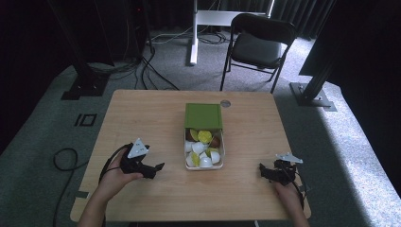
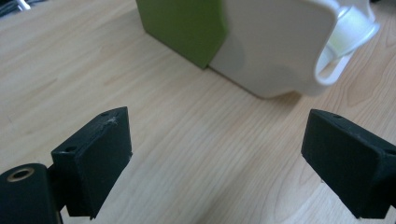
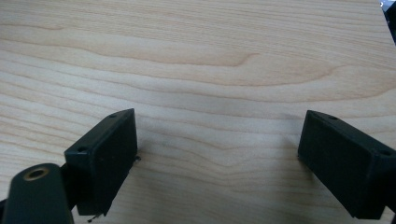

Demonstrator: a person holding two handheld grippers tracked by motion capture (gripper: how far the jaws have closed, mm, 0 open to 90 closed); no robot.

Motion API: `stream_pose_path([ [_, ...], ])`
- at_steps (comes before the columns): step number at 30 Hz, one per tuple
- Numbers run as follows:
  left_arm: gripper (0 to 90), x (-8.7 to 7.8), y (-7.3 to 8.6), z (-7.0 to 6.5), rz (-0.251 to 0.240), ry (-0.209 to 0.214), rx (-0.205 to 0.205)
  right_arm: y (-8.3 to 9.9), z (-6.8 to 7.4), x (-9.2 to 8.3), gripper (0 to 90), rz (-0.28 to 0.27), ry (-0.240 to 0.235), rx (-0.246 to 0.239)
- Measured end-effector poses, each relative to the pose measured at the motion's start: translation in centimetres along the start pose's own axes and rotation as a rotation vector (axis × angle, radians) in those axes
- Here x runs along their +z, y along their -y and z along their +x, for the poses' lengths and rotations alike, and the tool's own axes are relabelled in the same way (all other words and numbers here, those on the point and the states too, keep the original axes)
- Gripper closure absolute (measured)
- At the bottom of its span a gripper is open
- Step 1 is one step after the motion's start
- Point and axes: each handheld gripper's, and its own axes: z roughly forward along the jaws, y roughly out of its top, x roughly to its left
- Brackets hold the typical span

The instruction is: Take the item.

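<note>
From the high view, a white rectangular plastic box (image 1: 204, 150) sits near the middle of the pale wooden tabletop (image 1: 142, 113), its green flat lid (image 1: 203, 116) slid back toward the far side so that small white, yellow and brown pieces (image 1: 203, 147) show heaped inside. The left gripper (image 1: 152, 169) rests on the tabletop just left of the box, and the right gripper (image 1: 265, 171) lies well apart to its right, both empty. A careless push on the box's side could, I judge, slide it or tip the loose lid off, and the piled pieces might spill over the low rim. In the left gripper view, the gripper's black jaws stand wide apart with nothing between them, aimed at the box's white wall (image 2: 275, 46) and the edge of the green lid (image 2: 187, 25); a white loop-shaped tab (image 2: 327, 74) juts at the corner and could snag a jaw. In the right gripper view, the jaws are likewise spread wide over bare wood (image 3: 210, 70), grasping nothing. No brand, label or readable writing appears on any of these things.
</note>
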Motion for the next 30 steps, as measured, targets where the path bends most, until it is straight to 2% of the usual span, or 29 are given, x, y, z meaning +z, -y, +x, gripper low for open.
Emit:
stream_pose_path([
  [10,9.7,0.0,-2.9,-0.6,-0.034,0.020,0.051,0.0,0.0,0.0,11.3,0.000,0.000,0.000],
  [17,9.8,0.4,-4.9,-1.6,-0.068,0.062,0.079,0.0,0.0,0.0,11.3,0.000,0.000,0.000],
  [22,9.8,1.0,-6.1,-2.4,-0.066,0.082,0.118,0.0,0.0,0.0,11.4,0.000,0.000,0.000],
  [30,9.9,2.1,-7.5,-3.7,-0.066,0.119,0.153,0.0,0.0,0.0,11.3,0.000,0.000,0.002],
])
